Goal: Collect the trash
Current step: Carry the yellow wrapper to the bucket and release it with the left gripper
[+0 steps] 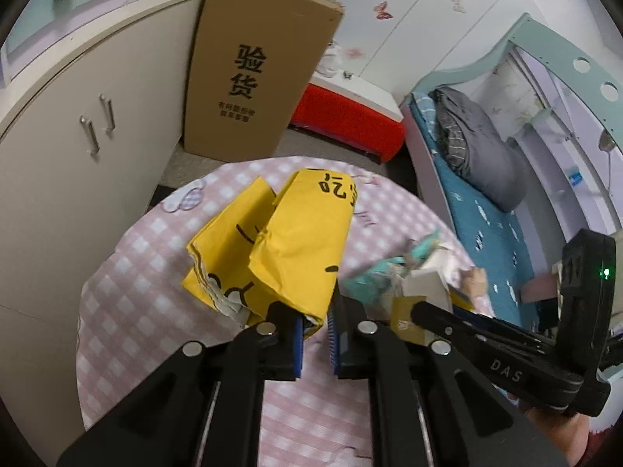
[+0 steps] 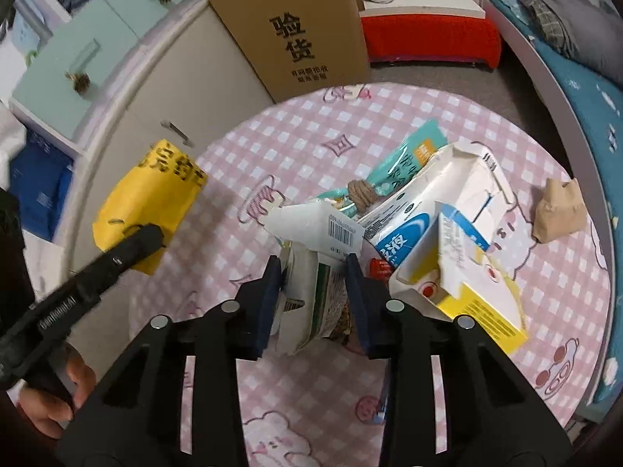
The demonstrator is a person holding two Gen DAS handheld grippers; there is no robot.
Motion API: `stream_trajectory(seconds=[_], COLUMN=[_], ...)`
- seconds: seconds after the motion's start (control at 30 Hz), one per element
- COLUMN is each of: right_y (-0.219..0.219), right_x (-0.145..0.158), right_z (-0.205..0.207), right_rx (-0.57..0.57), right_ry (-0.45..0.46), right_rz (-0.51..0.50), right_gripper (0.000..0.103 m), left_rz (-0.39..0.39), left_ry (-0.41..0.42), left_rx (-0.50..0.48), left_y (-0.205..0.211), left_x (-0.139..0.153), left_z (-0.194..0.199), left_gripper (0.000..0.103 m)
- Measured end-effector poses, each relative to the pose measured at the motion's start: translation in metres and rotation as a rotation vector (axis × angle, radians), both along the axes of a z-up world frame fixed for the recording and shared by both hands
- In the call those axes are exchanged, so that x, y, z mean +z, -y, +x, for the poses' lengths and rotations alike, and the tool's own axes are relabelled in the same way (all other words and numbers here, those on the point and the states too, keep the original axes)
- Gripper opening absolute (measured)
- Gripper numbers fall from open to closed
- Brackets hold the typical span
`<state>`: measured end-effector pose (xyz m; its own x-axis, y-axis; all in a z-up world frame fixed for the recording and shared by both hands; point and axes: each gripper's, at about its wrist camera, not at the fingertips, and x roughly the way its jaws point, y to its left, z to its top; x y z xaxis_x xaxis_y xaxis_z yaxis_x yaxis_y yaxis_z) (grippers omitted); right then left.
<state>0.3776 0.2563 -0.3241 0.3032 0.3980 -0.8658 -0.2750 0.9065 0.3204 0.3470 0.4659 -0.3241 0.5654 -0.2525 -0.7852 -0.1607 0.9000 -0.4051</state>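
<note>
My left gripper (image 1: 313,311) is shut on the lower edge of a crumpled yellow paper bag (image 1: 296,241), which hangs above the round pink checked rug (image 1: 136,272). In the right wrist view the same bag (image 2: 148,190) shows at the left, pinched by the left gripper (image 2: 152,235). My right gripper (image 2: 313,272) is shut on a white and green crushed carton (image 2: 319,303) at the near edge of a trash pile. That pile holds a blue and white box (image 2: 412,229), a yellow and white box (image 2: 475,303) and a teal wrapper (image 2: 405,155). The right gripper (image 1: 420,309) reaches into the pile (image 1: 409,268).
A crumpled brown paper (image 2: 560,210) lies alone on the rug's right side. A tall cardboard box (image 2: 300,27) leans on a beige cabinet (image 1: 78,136) behind the rug. A red and white box (image 2: 428,35) stands further back, a bed (image 2: 584,78) at the right. A hand (image 2: 58,401) holds the left gripper.
</note>
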Motion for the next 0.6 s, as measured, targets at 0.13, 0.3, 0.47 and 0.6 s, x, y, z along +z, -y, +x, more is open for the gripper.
stream_trajectory(seconds=[0.13, 0.3, 0.47, 0.6], right_y=[0.016, 0.05, 0.093, 0.148], right_x=[0.026, 0.065, 0.102, 0.12], right_z=[-0.004, -0.01, -0.01, -0.007], right_rx=[-0.01, -0.035, -0.051, -0.068], right_ry=[0.021, 0.065, 0.115, 0.148], right_rz=[0.055, 0.13, 0.196, 0.236], right_gripper=[0.032, 0.032, 0.032, 0.032], left_rz=[0.004, 0.012, 0.018, 0.036], left_ry=[0.018, 0.058, 0.109, 0.145], left_rx=[-0.027, -0.064, -0.097, -0.126], left_y=[0.022, 0.06, 0.115, 0.165], left_x=[0.026, 0.064, 0.101, 0.122], left_z=[-0.005, -0.008, -0.008, -0.002], left_gripper=[0.009, 0.009, 0.009, 0.01])
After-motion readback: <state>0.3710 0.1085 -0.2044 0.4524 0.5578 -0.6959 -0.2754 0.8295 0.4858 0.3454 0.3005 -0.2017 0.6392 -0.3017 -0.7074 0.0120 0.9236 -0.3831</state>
